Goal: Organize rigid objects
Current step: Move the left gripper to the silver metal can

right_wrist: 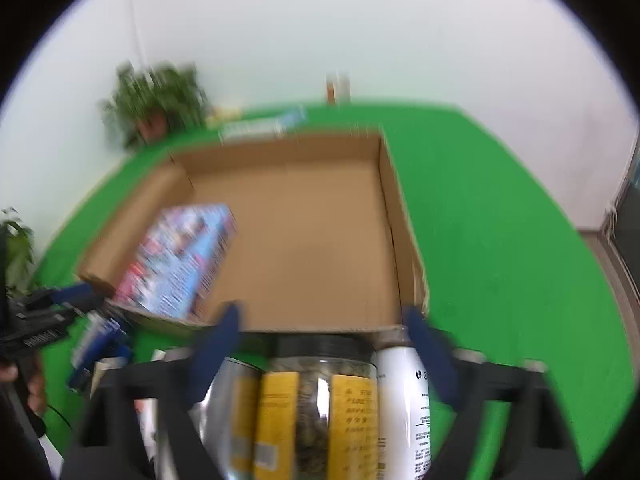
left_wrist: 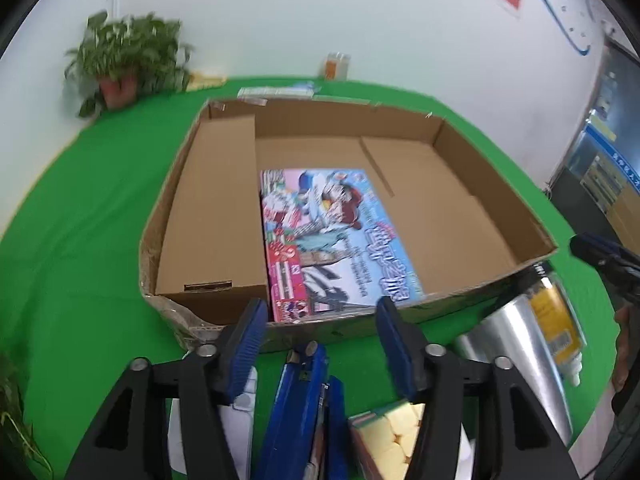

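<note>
Your left gripper (left_wrist: 320, 316) and right gripper (right_wrist: 320, 316) gape empty before the cardboard box (left_wrist: 496, 184); a jar (right_wrist: 316, 400) crowds below, blurred.

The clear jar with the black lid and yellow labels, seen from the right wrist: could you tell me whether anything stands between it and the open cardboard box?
Only the cardboard box's low near wall stands between them. The clear jar with the black lid and yellow labels lies right against it, under the open right gripper. The box floor beyond is bare; the colourful printed flat box lies to the left.

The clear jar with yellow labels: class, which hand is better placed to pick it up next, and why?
Right. The right tool hangs open directly over the jar, fingers either side. The left tool hangs open over the blue object, well away.
</note>
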`<state>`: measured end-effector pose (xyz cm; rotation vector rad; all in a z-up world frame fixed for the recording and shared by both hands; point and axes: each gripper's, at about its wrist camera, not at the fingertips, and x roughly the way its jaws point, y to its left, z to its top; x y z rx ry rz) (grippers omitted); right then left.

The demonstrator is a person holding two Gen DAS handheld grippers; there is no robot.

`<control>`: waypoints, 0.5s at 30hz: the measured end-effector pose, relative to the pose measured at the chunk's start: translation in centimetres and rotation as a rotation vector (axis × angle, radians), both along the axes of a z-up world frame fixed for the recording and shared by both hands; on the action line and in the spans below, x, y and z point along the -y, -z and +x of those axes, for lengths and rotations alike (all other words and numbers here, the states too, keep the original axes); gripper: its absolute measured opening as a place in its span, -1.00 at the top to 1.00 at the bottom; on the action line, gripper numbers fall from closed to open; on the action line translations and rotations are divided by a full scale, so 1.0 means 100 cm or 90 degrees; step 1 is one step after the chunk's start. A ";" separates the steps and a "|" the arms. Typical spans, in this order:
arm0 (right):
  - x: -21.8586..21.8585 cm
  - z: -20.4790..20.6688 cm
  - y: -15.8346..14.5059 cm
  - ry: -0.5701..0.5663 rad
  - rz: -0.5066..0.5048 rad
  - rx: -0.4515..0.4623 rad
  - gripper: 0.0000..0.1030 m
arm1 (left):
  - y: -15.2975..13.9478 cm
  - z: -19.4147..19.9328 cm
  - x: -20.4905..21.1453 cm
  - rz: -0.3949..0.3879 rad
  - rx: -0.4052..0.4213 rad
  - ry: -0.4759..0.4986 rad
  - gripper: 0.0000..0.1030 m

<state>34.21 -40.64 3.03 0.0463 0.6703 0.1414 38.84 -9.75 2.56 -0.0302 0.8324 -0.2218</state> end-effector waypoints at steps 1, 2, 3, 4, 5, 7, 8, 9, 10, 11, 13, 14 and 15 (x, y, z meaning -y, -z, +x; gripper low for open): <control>0.003 -0.008 -0.004 -0.006 0.000 0.016 -0.73 | -0.006 -0.011 0.003 0.008 0.033 -0.005 -0.51; 0.001 -0.019 -0.009 -0.014 0.000 0.030 -0.73 | -0.013 -0.021 0.006 0.021 0.064 -0.013 -0.67; 0.000 -0.027 -0.011 -0.017 0.003 0.038 -0.73 | -0.018 -0.031 0.007 0.030 0.094 -0.017 -1.00; 0.000 -0.038 -0.011 -0.023 0.015 0.045 -0.73 | -0.026 -0.044 0.009 0.038 0.134 -0.024 -1.00; 0.000 -0.045 -0.010 -0.029 0.024 0.045 -0.73 | -0.031 -0.055 0.011 0.041 0.161 -0.030 -1.00; -0.001 -0.058 -0.006 -0.049 0.040 0.036 -0.73 | -0.036 -0.072 0.014 0.015 0.168 -0.024 -1.00; -0.001 -0.065 -0.001 -0.062 0.053 0.026 -0.73 | -0.036 -0.076 0.015 0.000 0.158 -0.018 -1.00; -0.001 -0.071 0.003 -0.077 0.071 0.016 -0.73 | -0.034 -0.080 0.016 -0.016 0.146 -0.015 -1.00; -0.002 -0.077 0.009 -0.091 0.088 0.003 -0.73 | -0.032 -0.085 0.016 -0.028 0.137 -0.013 -1.00; -0.005 -0.083 0.016 -0.103 0.092 -0.012 -0.73 | -0.029 -0.091 0.017 -0.046 0.129 -0.012 -1.00; -0.014 -0.092 0.028 -0.118 0.088 -0.039 -0.73 | -0.026 -0.099 0.018 -0.067 0.119 -0.011 -1.00; -0.016 -0.095 0.037 -0.124 0.099 -0.061 -0.73 | -0.022 -0.104 0.021 -0.075 0.111 -0.006 -1.00; -0.016 -0.097 0.047 -0.122 0.118 -0.088 -0.73 | -0.020 -0.106 0.023 -0.076 0.107 -0.003 -0.99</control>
